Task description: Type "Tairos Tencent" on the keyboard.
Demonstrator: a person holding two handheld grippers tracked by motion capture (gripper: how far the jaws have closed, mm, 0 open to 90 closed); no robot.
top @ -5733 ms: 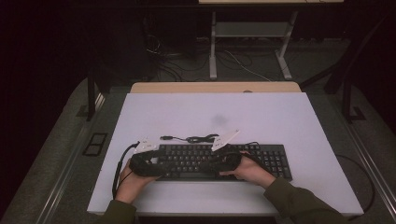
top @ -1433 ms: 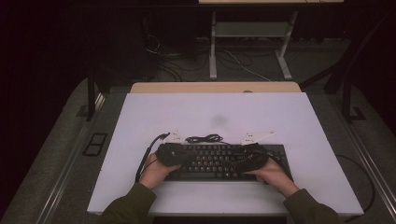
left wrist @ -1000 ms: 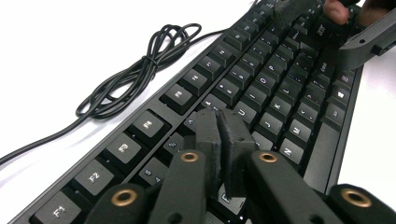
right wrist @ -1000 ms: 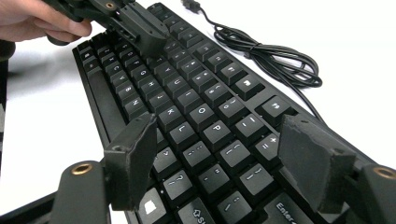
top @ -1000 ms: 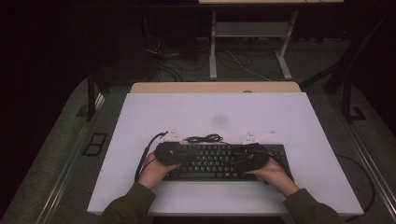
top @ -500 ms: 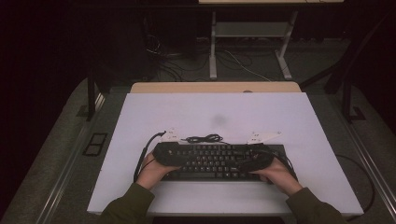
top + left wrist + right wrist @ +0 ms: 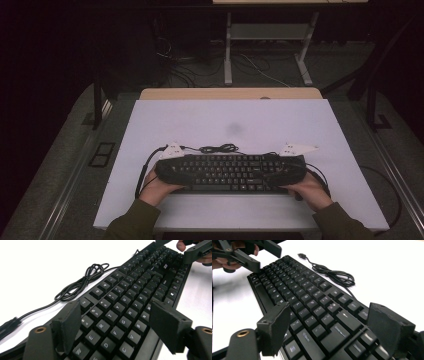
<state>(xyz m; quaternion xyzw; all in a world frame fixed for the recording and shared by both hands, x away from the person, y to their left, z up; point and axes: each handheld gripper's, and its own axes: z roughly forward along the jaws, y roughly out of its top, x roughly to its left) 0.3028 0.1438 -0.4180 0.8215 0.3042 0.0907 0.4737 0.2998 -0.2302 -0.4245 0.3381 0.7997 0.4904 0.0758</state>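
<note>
A black keyboard (image 7: 230,172) lies flat on the white table (image 7: 230,115), near its front edge, and its black cable (image 7: 217,148) is coiled just behind it. My left gripper (image 7: 181,172) is at the keyboard's left end and my right gripper (image 7: 281,173) at its right end. In the left gripper view, the left gripper (image 7: 116,307) stands open above the keys (image 7: 117,307), its pads touching nothing. The right gripper (image 7: 332,308) straddles the keys (image 7: 312,305) the same way, also open. Both pairs of jaws have just been opening, with the keyboard between them but not pressed.
Most of the table's white top behind the keyboard is bare, with a faint grey smudge (image 7: 234,129) mid-table. A wooden strip (image 7: 230,93) runs along the far edge. Beyond it are dark floor, loose cables and a metal desk frame (image 7: 265,45).
Both hands have slid outward, the left to the left and the right to the right. The left jaws have opened off the keyboard, which has stayed in place.
</note>
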